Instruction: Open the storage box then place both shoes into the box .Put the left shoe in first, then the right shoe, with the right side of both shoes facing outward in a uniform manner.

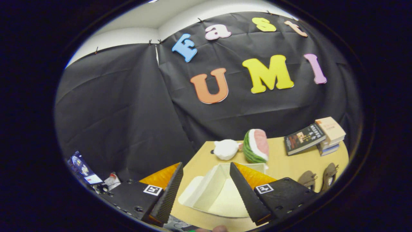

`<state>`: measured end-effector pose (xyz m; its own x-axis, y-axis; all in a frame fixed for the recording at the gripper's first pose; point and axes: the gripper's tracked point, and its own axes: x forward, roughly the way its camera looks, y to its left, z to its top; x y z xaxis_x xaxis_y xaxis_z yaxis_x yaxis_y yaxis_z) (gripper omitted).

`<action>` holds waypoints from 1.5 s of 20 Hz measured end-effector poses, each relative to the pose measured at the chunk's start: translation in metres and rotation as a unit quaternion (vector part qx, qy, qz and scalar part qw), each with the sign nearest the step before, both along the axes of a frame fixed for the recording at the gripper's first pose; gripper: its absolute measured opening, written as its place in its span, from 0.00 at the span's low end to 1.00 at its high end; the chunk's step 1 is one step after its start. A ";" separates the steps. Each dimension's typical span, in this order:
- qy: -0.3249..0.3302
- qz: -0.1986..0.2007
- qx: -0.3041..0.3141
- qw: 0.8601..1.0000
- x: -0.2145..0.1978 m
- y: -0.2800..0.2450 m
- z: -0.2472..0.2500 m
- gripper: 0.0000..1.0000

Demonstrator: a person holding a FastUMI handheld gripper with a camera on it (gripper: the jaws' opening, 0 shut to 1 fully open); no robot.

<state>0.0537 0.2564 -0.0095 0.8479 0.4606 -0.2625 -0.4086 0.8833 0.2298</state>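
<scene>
A white storage box (pixel 212 193) lies on the wooden table (pixel 283 164), just ahead of and between my fingers, its lid raised and tilted to the left. My gripper (pixel 206 190) is open, its two black ribbed fingers (pixel 167 193) spread on either side of the box with nothing pressed between them. Two brown shoes (pixel 317 178) stand side by side on the table to the right, beyond the right finger.
A watermelon-slice plush (pixel 256 146) and a white plush toy (pixel 226 149) sit behind the box. Several books (pixel 313 137) are stacked at the table's far right. Small items (pixel 85 169) lie off the table to the left, by the black cloth wall.
</scene>
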 end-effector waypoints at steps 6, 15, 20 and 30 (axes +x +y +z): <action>0.011 -0.086 -0.040 0.995 0.009 -0.123 -0.026 0.89; 0.080 -0.187 -0.122 0.972 0.025 -0.297 -0.117 0.89; 0.155 -0.175 -0.175 0.957 0.042 -0.328 -0.201 0.90; 0.264 -0.141 -0.188 0.935 0.087 -0.326 -0.303 0.73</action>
<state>0.1405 -0.0698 -0.3125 0.6279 0.0295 -0.7778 -0.0647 0.9978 -0.0145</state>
